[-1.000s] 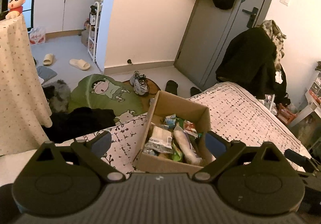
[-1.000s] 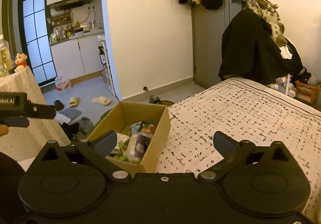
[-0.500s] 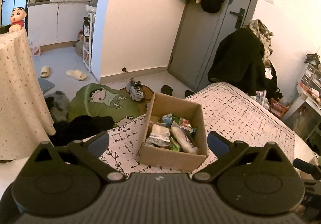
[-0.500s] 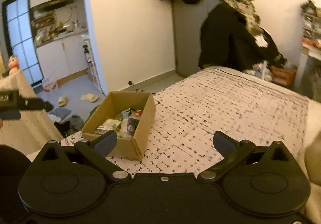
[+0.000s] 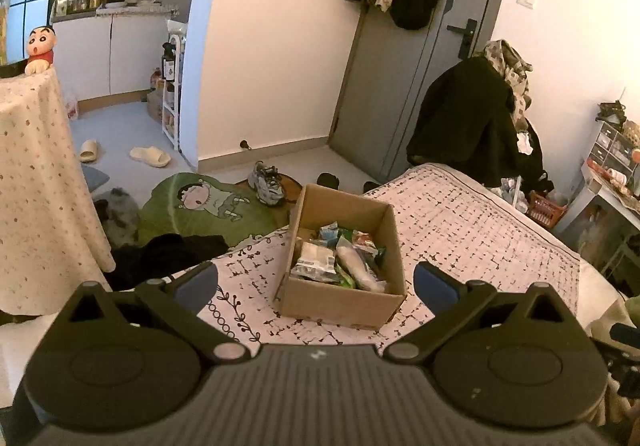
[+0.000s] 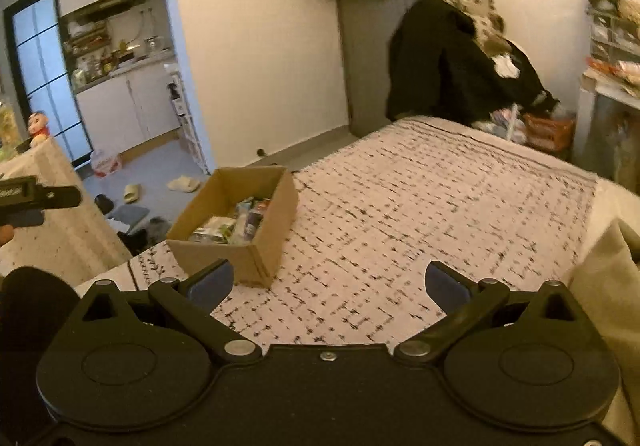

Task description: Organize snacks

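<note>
Snacks [image 5: 340, 258] sat packed in an open cardboard box [image 5: 344, 302] on the patterned bedspread [image 5: 472, 230], near the bed's left edge w/ the floor just beyond. Wrappers looked mixed: white, green, a pale long pack; labels too small to read. Left gripper [image 5: 316, 282] was held level, above & just short of the box, pointing straight at it, jaws wide apart w/ nothing between; box framed btw its blue pads [image 5: 434, 282]. Right gripper [image 6: 328, 280] hung further right over bare bedspread, tilted slightly down, jaws also spread wide & empty; box lay to its far left, not touched. In the right wrist view the left gripper's body showed at the far left edge, mid-air, apart from the box. Green cartoon rug [image 5: 200, 206] & sneakers [image 5: 268, 182] lay on the floor past the box; black jacket [image 5: 468, 122] draped at the bed's far end.
</note>
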The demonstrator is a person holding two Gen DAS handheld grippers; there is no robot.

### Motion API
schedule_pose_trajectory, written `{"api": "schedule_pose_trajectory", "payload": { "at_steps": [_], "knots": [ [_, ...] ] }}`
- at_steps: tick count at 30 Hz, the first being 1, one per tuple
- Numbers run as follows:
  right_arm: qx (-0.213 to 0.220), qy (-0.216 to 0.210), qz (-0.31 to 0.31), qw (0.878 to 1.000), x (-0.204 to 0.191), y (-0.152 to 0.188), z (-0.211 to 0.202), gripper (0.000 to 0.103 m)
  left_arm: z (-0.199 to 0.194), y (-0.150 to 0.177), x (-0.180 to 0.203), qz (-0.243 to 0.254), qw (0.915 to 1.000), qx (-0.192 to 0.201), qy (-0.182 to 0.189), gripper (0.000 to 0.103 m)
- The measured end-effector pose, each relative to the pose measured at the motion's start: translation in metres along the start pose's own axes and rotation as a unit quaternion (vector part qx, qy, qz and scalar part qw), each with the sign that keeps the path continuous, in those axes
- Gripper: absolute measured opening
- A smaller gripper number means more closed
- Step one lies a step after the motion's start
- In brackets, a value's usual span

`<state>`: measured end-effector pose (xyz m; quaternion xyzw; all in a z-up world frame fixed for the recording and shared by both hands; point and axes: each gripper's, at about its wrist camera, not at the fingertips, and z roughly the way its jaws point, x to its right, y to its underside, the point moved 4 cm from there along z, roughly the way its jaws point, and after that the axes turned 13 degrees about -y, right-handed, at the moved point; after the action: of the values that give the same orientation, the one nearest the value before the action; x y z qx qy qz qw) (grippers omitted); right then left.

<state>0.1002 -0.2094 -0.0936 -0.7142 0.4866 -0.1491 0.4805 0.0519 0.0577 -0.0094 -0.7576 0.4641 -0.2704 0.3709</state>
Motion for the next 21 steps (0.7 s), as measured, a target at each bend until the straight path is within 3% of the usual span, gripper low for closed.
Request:
{"api": "schedule_pose_trajectory", "payload": {
  "at_steps": [7, 21],
  "knots": [
    [0.006, -0.036, 0.002, 0.999, -0.002, 0.003, -0.002, 0.103, -0.001, 0.002, -0.006, 0.005, 0.9999, 0.001, -0.009, 0.103],
    [-0.010, -0.030, -0.016, 0.999, -0.008, 0.005, 0.004, 0.103, 0.004, 0.013, -0.005, 0.012, 0.9999, -0.009, -0.004, 0.103]
  ]
}}
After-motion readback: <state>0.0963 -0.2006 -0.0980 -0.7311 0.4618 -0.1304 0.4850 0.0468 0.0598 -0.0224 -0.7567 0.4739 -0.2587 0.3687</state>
